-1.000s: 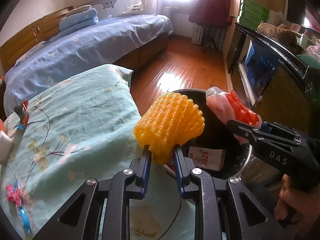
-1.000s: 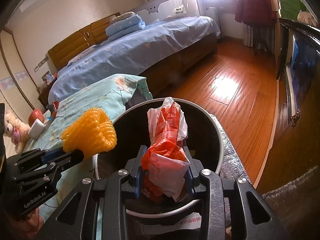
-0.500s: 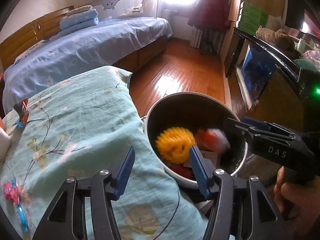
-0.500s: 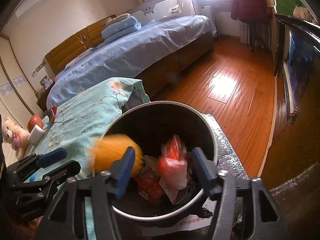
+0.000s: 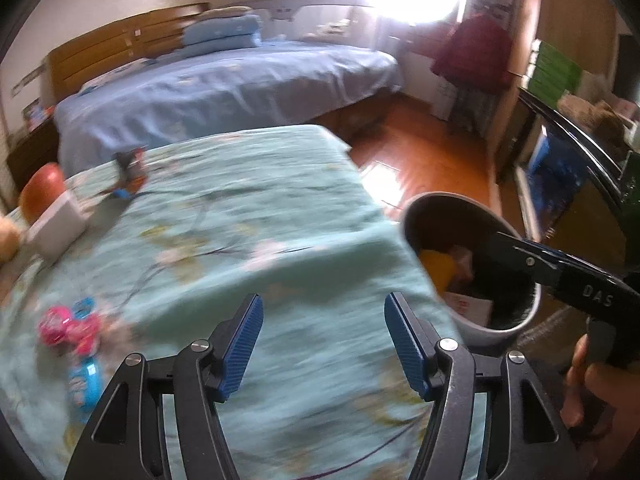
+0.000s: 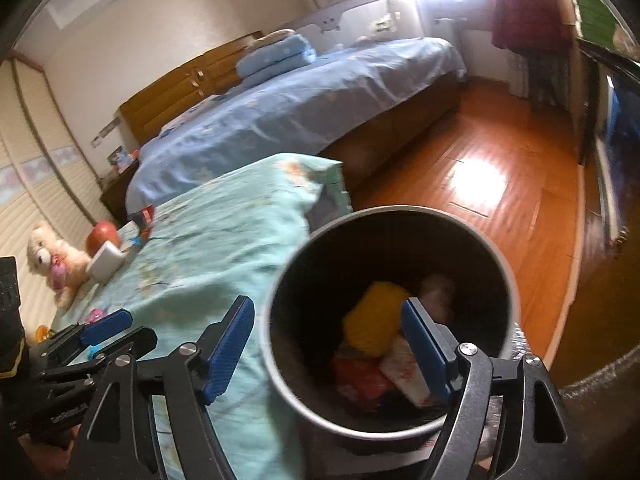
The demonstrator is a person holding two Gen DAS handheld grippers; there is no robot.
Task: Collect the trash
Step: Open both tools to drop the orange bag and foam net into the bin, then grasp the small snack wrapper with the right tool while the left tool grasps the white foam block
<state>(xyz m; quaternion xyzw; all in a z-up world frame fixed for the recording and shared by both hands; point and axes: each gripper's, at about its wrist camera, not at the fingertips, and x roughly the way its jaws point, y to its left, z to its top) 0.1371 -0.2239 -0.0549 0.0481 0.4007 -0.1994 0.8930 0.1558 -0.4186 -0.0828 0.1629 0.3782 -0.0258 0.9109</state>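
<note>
1. Left gripper [image 5: 324, 344]: jaws wide and holding nothing, having just been opening; it hangs over the teal floral cloth [image 5: 224, 240], to the left of the bin.
2. Right gripper [image 6: 326, 344]: jaws wide and holding nothing, having just been opening; its right finger stands over the bin mouth, its left finger over the cloth just left of the rim.
3. Bin [image 6: 508, 276]: round, pale outside, dark inside, open at the top, standing on the floor against the right edge of the cloth.
4. Bin contents: yellow foam net [image 6: 374, 316] lying against the left inner wall; red-and-white plastic bag [image 6: 400, 368] beside and below it; more red wrappers and paper beneath, blurred.
5. Trash not in the bin: pink and blue wrappers [image 5: 72, 344] on the cloth, well left of the bin; a dark red-and-blue wrapper [image 5: 128, 172] farther back on the cloth.
6. Other items at the cloth's far left end: white box [image 6: 106, 260], red apple [image 6: 103, 235], plush bear [image 6: 52, 260].
7. Edges: the cloth falls away at its right side, where the bin rim meets it.
8. Open room: bare wooden floor [image 6: 500, 168] beyond the bin, running to the blue bed [image 6: 296, 112].
</note>
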